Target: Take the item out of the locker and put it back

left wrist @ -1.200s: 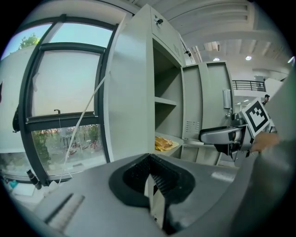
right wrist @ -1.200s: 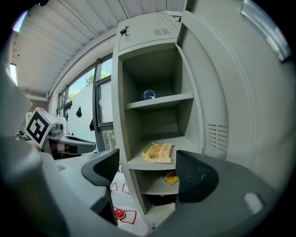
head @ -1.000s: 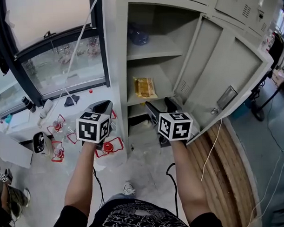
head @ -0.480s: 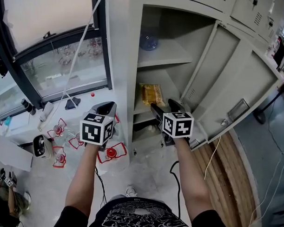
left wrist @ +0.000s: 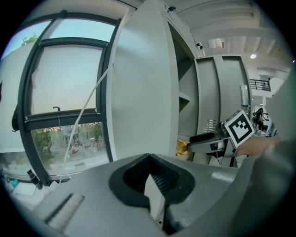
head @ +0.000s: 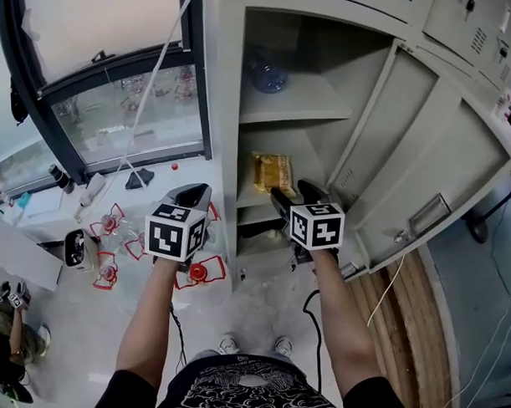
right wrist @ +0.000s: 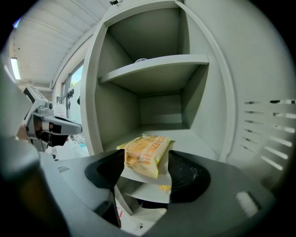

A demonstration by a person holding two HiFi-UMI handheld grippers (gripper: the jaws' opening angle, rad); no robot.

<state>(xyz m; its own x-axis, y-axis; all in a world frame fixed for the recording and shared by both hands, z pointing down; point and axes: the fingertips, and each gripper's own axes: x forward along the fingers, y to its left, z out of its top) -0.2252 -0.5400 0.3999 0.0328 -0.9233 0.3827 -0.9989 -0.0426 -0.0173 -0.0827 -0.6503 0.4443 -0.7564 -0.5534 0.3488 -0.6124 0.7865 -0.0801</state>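
A yellow snack packet (head: 274, 171) lies on the middle shelf of the open grey locker (head: 221, 116). My right gripper (head: 293, 192) is open, held just in front of that shelf and below its edge, touching nothing. In the right gripper view the packet (right wrist: 145, 155) shows between the spread jaws of the right gripper (right wrist: 145, 169), still some way beyond them. My left gripper (head: 188, 194) hangs left of the locker's side wall, shut and empty. In the left gripper view the left gripper (left wrist: 152, 185) faces the locker side, with the right gripper (left wrist: 203, 139) at the right.
The locker door (head: 421, 143) stands swung open to the right. A bluish object (head: 270, 75) sits on the top shelf. A window (head: 118, 112) is at the left, red-and-white clutter (head: 199, 272) lies on the floor, wooden planks (head: 410, 319) lie at the right, and a person (head: 9, 333) is at the lower left.
The view has shifted, so the locker sits more centred and closer. Both grippers keep their pose; the right one stays open before the middle shelf.
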